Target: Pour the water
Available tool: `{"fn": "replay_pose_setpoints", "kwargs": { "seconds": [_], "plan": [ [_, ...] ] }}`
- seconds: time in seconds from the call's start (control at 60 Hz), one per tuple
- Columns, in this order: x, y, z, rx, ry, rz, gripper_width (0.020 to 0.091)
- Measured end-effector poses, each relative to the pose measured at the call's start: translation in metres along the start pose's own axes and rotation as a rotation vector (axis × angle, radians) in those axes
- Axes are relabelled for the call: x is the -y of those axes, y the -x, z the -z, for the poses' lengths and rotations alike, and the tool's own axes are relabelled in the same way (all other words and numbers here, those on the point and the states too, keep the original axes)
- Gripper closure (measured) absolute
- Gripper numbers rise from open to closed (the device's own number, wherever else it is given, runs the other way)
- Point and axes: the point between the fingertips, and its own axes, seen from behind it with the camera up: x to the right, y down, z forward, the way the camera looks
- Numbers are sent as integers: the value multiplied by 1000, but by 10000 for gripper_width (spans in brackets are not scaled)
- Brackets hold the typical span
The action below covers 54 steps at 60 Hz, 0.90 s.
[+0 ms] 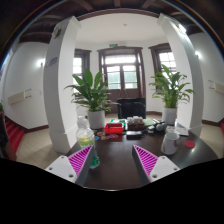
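My gripper point(112, 162) stands open above a dark round table point(115, 158), its two purple pads point(79, 160) spread wide with nothing between them. A clear plastic bottle with a yellowish label point(85, 134) stands on the table just ahead of the left finger. A small green object point(95, 160) lies on the tabletop right beside the left pad. A white cup point(169, 143) stands ahead of the right finger, near the table's right side.
Red and dark items point(120, 128) clutter the table's far side. Two large potted plants point(93, 95) flank a glazed door point(123, 72) behind it. White pillars point(60, 80) rise left and right. A red bench or stair point(12, 135) sits at the far left.
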Motion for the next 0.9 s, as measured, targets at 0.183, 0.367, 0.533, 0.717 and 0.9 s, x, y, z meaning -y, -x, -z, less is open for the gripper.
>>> {"fn": "replay_pose_setpoints", "kwargs": {
  "seconds": [0.183, 0.367, 0.533, 0.717, 0.9],
  "plan": [
    [-43, 72, -41, 148, -37, -19, 328],
    [-53, 98, -98, 150, -35, -5, 328],
    [-50, 109, -141, 117, -35, 39, 322],
    [-39, 117, -166, 80, -57, 49, 349],
    [-35, 103, -184, 7, -95, 78, 553]
  ]
}}
